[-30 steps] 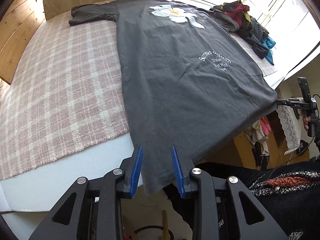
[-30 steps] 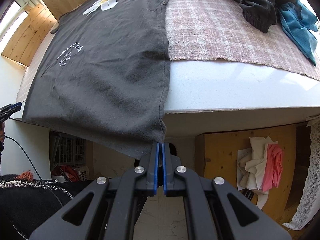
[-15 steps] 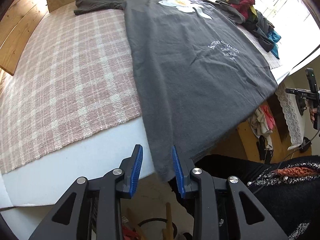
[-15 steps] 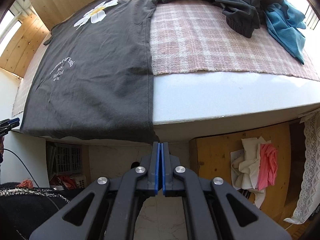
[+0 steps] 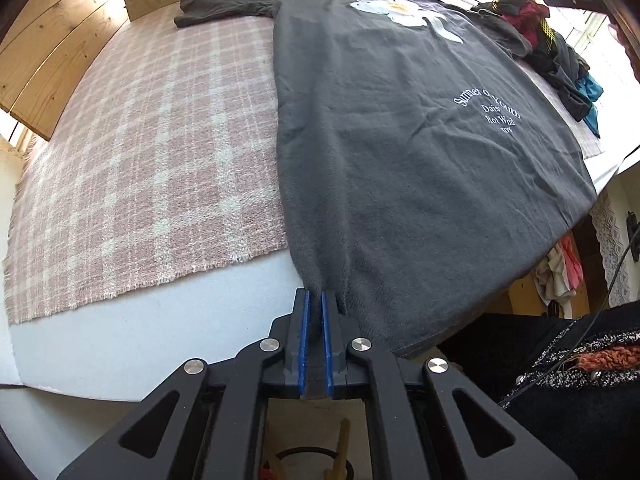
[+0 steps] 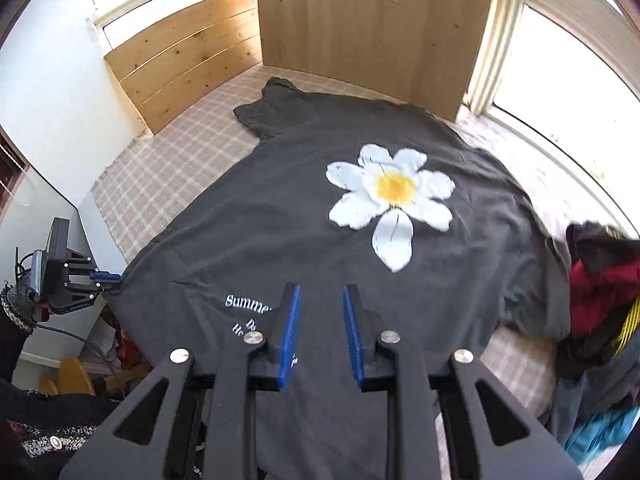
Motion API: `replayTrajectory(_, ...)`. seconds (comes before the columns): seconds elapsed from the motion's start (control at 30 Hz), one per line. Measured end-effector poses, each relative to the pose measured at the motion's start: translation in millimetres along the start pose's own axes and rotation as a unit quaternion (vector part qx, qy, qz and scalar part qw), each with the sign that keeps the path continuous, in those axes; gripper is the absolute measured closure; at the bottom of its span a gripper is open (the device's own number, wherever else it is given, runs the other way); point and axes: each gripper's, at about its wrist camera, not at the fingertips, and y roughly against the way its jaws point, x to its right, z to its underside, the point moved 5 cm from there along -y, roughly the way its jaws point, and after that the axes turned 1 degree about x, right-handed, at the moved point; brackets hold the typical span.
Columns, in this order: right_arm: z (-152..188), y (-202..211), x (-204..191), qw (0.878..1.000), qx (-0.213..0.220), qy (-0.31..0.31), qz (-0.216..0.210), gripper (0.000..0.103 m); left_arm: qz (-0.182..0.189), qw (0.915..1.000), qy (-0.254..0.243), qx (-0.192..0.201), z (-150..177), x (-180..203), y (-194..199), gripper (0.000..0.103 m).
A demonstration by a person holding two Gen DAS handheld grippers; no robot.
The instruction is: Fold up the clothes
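Plaid blanket (image 5: 132,160) bare left; clothes pile (image 6: 600,304) blocks right.

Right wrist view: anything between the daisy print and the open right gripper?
Only bare dark T-shirt fabric between the daisy print and the right gripper, plus white lettering beside the left jaw.

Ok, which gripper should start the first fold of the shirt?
Left, probably. The left gripper is already shut on the hem corner of the shirt, ready to carry it over. The right gripper is open above the shirt, holding nothing.
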Motion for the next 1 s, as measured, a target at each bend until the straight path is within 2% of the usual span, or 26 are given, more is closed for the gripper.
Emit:
replayTrajectory(0.03,-30,-8,0,0.999,0.003,0.031,-0.006,0.061,-0.002,0.9999,0.017,0.001,-2,-1,0,0.099)
replayTrajectory(0.17,-147,-48,-2,0.988,0.011,0.150,-0.028,0.059,-0.019,0.9966,0.080,0.001,-10,-1,5,0.100)
replayTrajectory(0.3,-242,-149,-14,0.981,-0.011,0.187,-0.050,0.059,-0.048,0.9908,0.125,-0.014,-21,1,5,0.100)
replayTrajectory(0.4,-284,-210,-19,0.980,-0.036,0.191,-0.048,0.059,-0.061,0.9875,0.143,-0.023,-37,16,1,0.100)
replayTrajectory(0.53,-314,-258,-27,0.975,-0.053,0.208,-0.058,0.059,-0.062,0.9827,0.173,-0.025,-60,28,-3,0.100)
replayTrajectory(0.7,-331,-291,-32,0.970,-0.088,0.203,-0.099,0.059,-0.065,0.9771,0.201,-0.027,-69,22,-1,0.100)
replayTrajectory(0.83,-329,-302,-43,0.964,-0.103,0.208,-0.126,0.059,-0.070,0.9737,0.215,-0.029,-75,21,-1,0.100)
replayTrajectory(0.87,-325,-304,-45,0.963,-0.108,0.218,-0.120,0.061,-0.069,0.9733,0.217,-0.029,-77,21,-2,0.100)
replayTrajectory(0.9,-320,-306,-48,0.960,-0.112,0.228,-0.114,0.084,-0.070,0.9729,0.218,-0.028,-79,22,-2,0.100)
replayTrajectory(0.93,-316,-308,-50,0.958,-0.116,0.238,-0.107,0.097,-0.073,0.9726,0.219,-0.028,-81,23,-2,0.100)
replayTrajectory(1.0,-312,-296,-43,0.960,-0.104,0.239,-0.100,0.097,-0.074,0.9721,0.222,-0.023,-85,26,0,0.100)
